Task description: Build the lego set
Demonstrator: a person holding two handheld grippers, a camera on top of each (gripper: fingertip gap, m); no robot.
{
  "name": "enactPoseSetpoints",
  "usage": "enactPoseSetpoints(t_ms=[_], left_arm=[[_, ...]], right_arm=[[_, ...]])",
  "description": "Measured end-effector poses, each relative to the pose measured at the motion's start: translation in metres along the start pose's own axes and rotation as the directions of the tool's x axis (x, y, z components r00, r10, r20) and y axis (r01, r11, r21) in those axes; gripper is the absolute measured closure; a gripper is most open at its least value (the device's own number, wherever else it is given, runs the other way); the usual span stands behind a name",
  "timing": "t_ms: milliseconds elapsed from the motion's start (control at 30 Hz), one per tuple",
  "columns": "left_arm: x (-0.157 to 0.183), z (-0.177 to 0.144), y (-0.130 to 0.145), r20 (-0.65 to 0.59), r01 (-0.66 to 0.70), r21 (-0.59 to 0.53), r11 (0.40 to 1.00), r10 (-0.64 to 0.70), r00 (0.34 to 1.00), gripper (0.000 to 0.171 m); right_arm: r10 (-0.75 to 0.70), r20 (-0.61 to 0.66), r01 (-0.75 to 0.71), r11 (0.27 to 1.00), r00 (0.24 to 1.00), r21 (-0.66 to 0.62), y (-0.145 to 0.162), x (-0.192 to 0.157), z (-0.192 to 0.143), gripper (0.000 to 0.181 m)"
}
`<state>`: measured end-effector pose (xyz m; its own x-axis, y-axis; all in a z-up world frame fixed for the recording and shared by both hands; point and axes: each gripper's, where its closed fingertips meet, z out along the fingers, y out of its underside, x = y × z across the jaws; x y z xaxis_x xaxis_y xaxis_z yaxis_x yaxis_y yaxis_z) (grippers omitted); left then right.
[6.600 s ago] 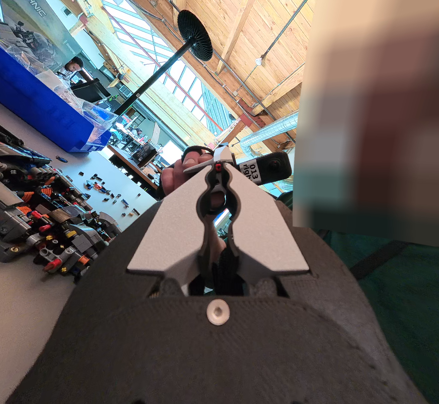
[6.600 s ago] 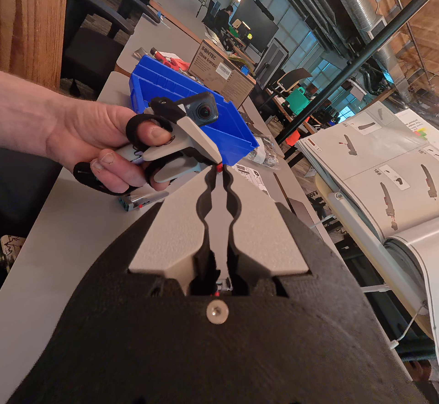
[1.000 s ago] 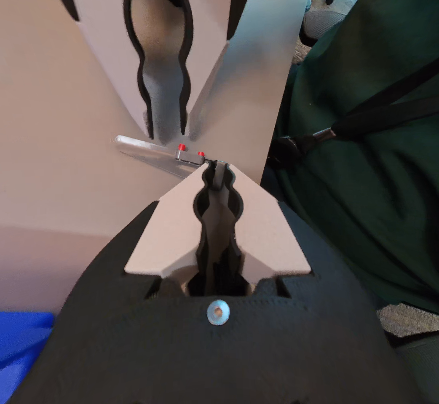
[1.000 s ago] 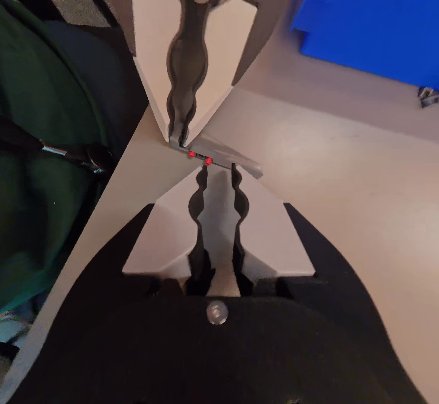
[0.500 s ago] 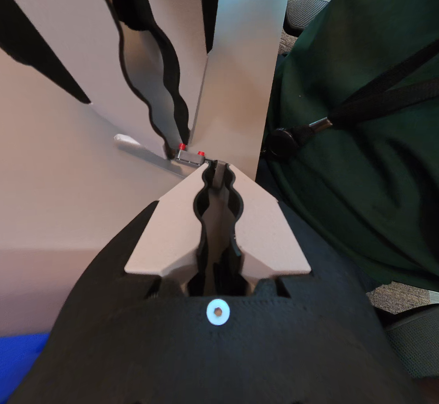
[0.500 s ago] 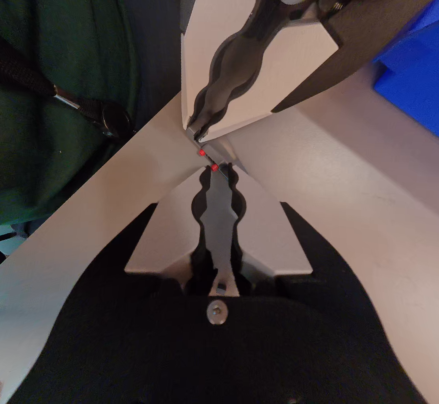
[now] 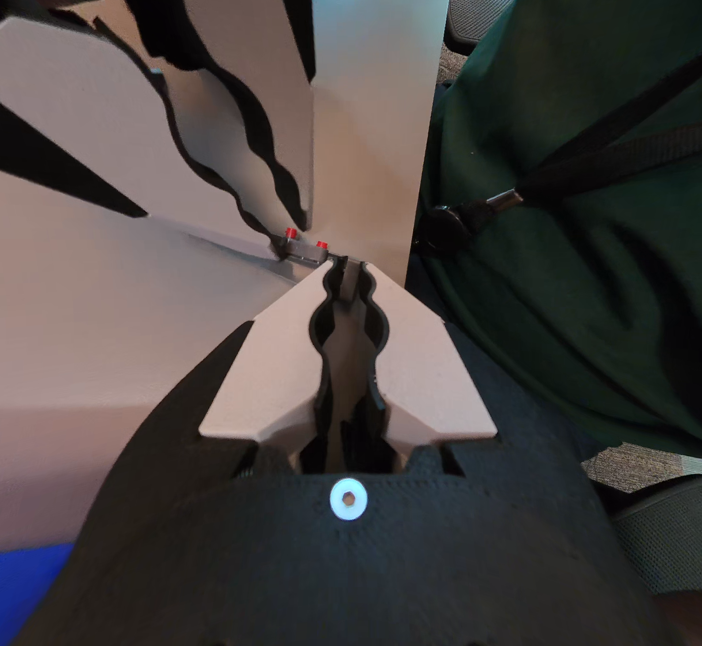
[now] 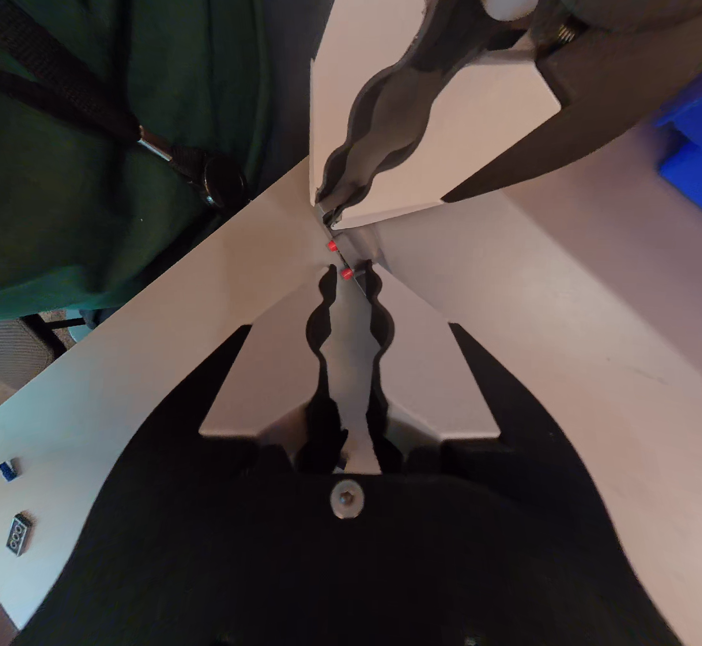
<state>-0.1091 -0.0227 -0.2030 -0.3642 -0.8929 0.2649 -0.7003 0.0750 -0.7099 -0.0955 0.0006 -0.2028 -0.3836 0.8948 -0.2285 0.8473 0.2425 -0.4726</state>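
Since half a second ago, the right gripper (image 7: pixel 290 236) has swung further round and closed in on the far end of the grey lego piece (image 7: pixel 304 250), its fingertips now straddling that end beside one of the two red pins (image 7: pixel 291 232); its jaws stand a little apart and do not look clamped yet. The left gripper (image 7: pixel 347 267) is pinched almost shut on the near end of the same piece, holding it just above the pale table (image 7: pixel 95 324). From the right wrist view, the piece (image 8: pixel 351 253) hangs between the two sets of tips close to the table edge, with a person in a green shirt (image 8: pixel 114 96) and a black strap right behind that edge. A blue bin (image 8: pixel 680 156) sits well off to one side, and two small loose bricks (image 8: pixel 17 536) lie near the table's other edge. Open bare tabletop stretches beyond the grippers; a mesh chair (image 7: pixel 664 536) stands on the carpet below.
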Motion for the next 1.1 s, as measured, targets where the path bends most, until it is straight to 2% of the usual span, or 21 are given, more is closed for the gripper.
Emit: enactPoseSetpoints(t_ms=[100,367,500,533,633,700,867,967,1100], left_arm=[[0.0,0.0,0.0,-0.005,-0.003,0.0,1.0,0.003,1.0,0.164],[0.001,0.001,0.0,-0.018,-0.014,-0.006,1.0,0.014,1.0,0.164],[-0.001,0.001,-0.001,-0.009,-0.014,-0.005,1.0,0.014,1.0,0.163],[-0.001,0.001,-0.002,-0.006,-0.016,-0.004,1.0,0.016,1.0,0.164],[-0.004,0.002,-0.004,0.017,-0.014,0.002,1.0,0.014,1.0,0.163],[-0.004,0.004,-0.006,0.026,-0.024,0.002,1.0,0.024,0.999,0.163],[-0.006,0.009,-0.011,0.057,-0.037,-0.004,0.999,0.037,0.998,0.164],[-0.009,0.012,-0.017,0.085,-0.035,0.008,0.999,0.034,0.996,0.164],[-0.015,0.013,-0.036,0.141,-0.043,0.07,0.997,0.033,0.989,0.165]], right_arm=[[-0.012,0.036,0.012,1.0,0.999,0.007,0.001,-0.001,-0.001,0.169],[-0.049,0.036,0.048,0.999,0.998,0.022,0.0,0.001,0.001,0.175],[0.055,0.045,-0.056,0.998,0.997,0.019,0.002,0.0,-0.002,0.171],[0.085,0.048,-0.086,0.996,0.995,0.017,0.004,-0.001,-0.007,0.161],[0.129,-0.024,-0.13,0.991,0.991,-0.012,0.017,-0.005,-0.027,0.16],[0.155,-0.072,-0.153,0.987,0.985,0.039,0.015,-0.012,-0.042,0.16],[0.2,-0.259,-0.189,0.98,0.945,0.065,0.019,-0.032,-0.064,0.163],[0.237,-0.332,-0.197,0.969,0.913,0.152,0.015,-0.045,-0.072,0.158],[0.371,-0.422,-0.262,0.919,0.827,0.295,0.016,-0.052,-0.084,0.148]])
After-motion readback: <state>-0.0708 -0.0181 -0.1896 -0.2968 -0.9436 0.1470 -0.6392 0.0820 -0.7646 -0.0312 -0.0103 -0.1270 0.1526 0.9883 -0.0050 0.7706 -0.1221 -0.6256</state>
